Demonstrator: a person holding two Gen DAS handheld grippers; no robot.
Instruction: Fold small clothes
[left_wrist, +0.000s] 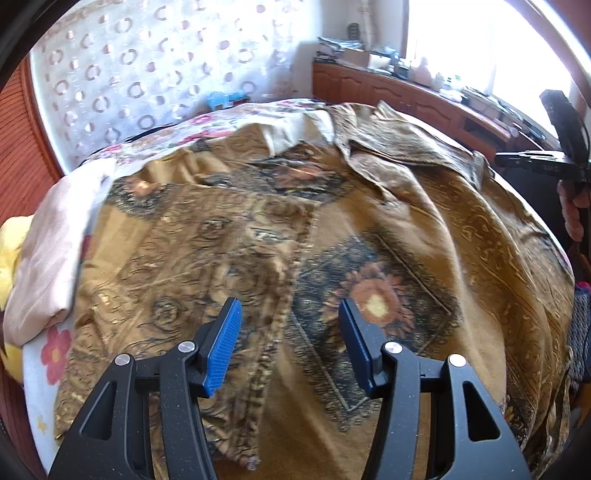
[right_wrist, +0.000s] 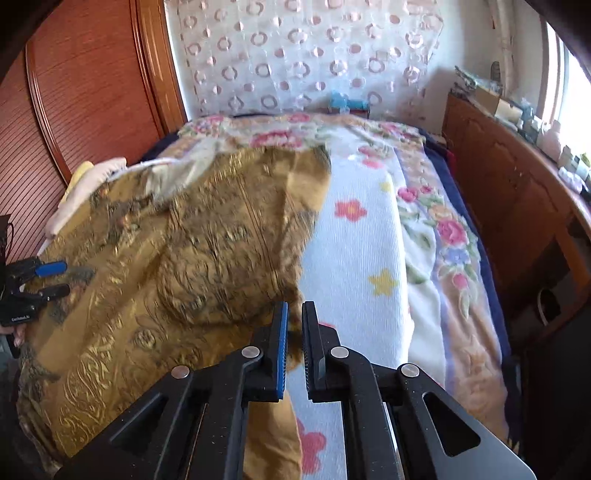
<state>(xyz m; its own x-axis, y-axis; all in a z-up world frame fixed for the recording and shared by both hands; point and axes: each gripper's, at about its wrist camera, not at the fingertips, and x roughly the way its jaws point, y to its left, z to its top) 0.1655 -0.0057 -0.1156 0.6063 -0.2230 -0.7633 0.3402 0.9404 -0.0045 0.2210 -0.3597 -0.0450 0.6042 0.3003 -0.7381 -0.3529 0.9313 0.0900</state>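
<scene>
Left wrist view: my left gripper hangs wide open, gripping nothing, above the golden-brown patterned silky garment spread ahead.
Right wrist view: my right gripper is nearly closed; I judge it pinches the garment's edge, lifted leftward over the flowered white blanket.
Progress: I judge folding barely begun.

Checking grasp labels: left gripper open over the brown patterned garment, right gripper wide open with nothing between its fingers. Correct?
Half wrong. The right gripper is nearly shut, pinching an edge of the brown patterned garment, as the right wrist view shows. The left gripper is indeed open over it.
</scene>
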